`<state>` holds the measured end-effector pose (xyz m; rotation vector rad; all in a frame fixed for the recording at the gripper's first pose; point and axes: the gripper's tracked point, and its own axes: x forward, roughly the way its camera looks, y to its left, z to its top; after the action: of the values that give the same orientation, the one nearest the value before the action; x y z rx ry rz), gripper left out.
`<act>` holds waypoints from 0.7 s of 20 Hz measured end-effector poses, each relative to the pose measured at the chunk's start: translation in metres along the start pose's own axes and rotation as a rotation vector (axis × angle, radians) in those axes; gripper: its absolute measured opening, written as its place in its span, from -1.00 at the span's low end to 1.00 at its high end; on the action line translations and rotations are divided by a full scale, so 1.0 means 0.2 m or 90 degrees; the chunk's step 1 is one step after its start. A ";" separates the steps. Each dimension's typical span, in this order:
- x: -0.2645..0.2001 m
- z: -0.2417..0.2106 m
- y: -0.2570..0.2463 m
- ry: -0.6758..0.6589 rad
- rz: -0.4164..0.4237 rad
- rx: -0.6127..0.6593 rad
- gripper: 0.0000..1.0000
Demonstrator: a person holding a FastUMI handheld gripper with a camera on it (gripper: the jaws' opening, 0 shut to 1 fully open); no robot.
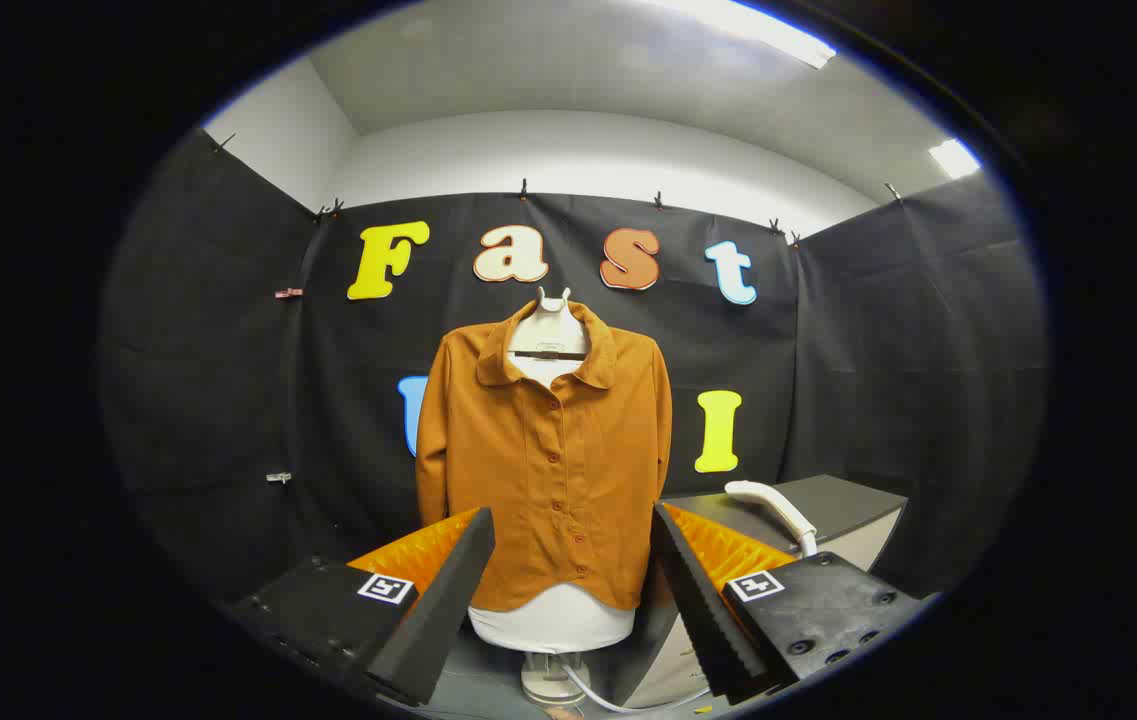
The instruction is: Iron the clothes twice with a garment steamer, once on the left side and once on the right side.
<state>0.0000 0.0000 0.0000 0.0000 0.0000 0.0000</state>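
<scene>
Ahead, shirt beyond spread empty jaws, steamer right on table

My gripper has chunky black bodies, a square marker tag on each, screws around 4 o'clock.

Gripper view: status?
Gripper open, holding nothing. Steamer head untouched on the table, beyond the right finger. Brown shirt hangs buttoned on mannequin ahead. Nothing in the way.
</scene>
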 end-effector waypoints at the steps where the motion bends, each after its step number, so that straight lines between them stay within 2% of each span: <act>1: 0.00 0.00 0.00 0.000 -0.002 0.000 0.96; 14: -0.03 0.00 0.07 0.000 -0.016 -0.005 0.96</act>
<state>-0.0068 0.0140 -0.0008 -0.0075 0.0006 -0.0249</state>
